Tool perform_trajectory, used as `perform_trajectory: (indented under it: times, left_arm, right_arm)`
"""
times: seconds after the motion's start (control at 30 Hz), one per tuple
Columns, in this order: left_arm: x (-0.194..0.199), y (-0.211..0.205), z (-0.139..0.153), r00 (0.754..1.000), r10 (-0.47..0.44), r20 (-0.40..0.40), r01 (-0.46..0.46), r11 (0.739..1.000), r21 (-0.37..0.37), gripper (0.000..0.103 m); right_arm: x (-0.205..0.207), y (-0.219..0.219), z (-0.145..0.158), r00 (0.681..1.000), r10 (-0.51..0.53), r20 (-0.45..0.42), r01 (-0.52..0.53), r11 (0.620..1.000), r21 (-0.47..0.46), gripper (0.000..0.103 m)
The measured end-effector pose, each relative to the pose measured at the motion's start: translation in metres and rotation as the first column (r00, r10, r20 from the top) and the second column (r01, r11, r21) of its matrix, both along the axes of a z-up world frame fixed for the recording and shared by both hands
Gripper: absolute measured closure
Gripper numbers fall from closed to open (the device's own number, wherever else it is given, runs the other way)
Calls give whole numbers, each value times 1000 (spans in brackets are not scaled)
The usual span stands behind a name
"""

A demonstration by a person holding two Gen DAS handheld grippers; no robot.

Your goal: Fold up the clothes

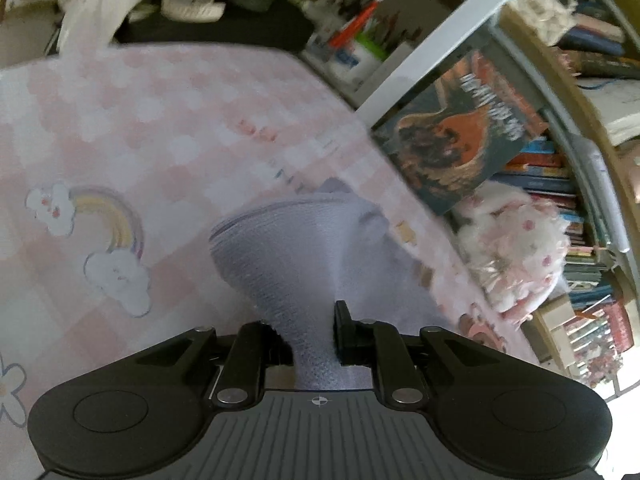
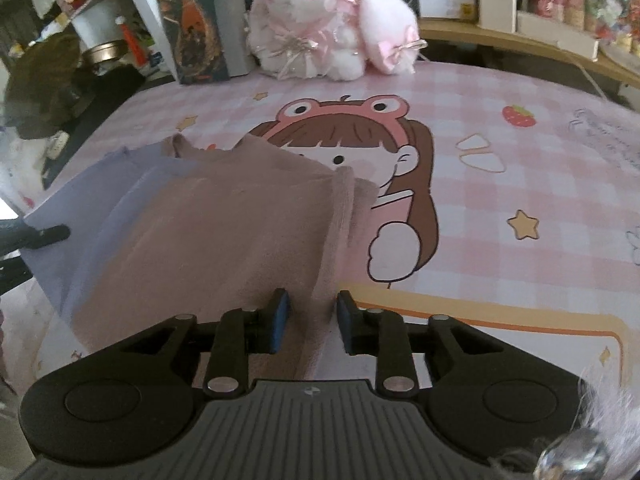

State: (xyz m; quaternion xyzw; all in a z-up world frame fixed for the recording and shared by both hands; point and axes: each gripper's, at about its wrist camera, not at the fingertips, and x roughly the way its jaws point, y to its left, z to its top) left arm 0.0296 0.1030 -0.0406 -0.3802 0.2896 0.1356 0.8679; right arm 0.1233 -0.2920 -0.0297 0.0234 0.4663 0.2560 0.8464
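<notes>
Over the pink checked bedsheet, the left gripper pinches a lavender garment and the right gripper clamps a dusty-pink garment's edge, both garments part-lifted, folding seemingly unfinished.

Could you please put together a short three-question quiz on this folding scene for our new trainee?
1. True or false: the left claw is shut on the lavender cloth.
2. In the right wrist view, which lies on top: the dusty-pink cloth or the lavender one?
3. What stands behind the checked cover, between the upright book and the small boxes: (a) a lamp, (b) a plush toy, (c) a laptop?

Key: 1 true. 2 The dusty-pink cloth. 3 b.
</notes>
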Motion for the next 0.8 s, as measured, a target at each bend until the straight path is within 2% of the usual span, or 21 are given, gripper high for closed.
perform_trajectory:
  times: [0.2, 0.33, 0.4, 0.5, 0.53, 0.6, 0.63, 0.7, 0.73, 0.8]
  left_arm:
    - [0, -41, 51, 994, -58, 91, 48, 993, 105, 89]
    - [4, -81, 85, 982, -141, 126, 111, 970, 215, 90]
    - [6, -109, 99, 972, -203, 121, 159, 941, 300, 90]
    - [8, -157, 115, 948, -305, 87, 239, 867, 438, 89]
    - [7, -176, 117, 937, -343, 56, 273, 826, 492, 89]
    - [4, -217, 112, 905, -424, -35, 359, 718, 597, 89]
    - [2, -239, 106, 883, -460, -96, 407, 648, 644, 88]
    - [-4, -281, 82, 824, -505, -257, 513, 473, 716, 83]
    - [-5, -300, 66, 785, -510, -351, 572, 382, 726, 81]
    - [-6, -331, 31, 713, -481, -510, 665, 235, 709, 79]
  right_arm:
    - [5, -9, -4, 999, 28, -22, -26, 998, 59, 83]
    - [9, -13, -7, 998, 44, -37, -40, 995, 89, 83]
    - [11, -15, -8, 998, 56, -39, -52, 994, 98, 83]
    - [13, -18, -10, 996, 76, -41, -71, 991, 117, 83]
    - [14, -20, -10, 996, 83, -43, -77, 989, 123, 83]
    - [16, -22, -12, 994, 96, -45, -89, 987, 137, 84]
    - [16, -23, -12, 994, 103, -45, -96, 985, 142, 84]
    - [18, -25, -13, 992, 117, -45, -109, 982, 152, 84]
    - [19, -26, -14, 991, 123, -46, -114, 981, 158, 84]
    - [21, -27, -15, 990, 131, -49, -121, 978, 167, 84]
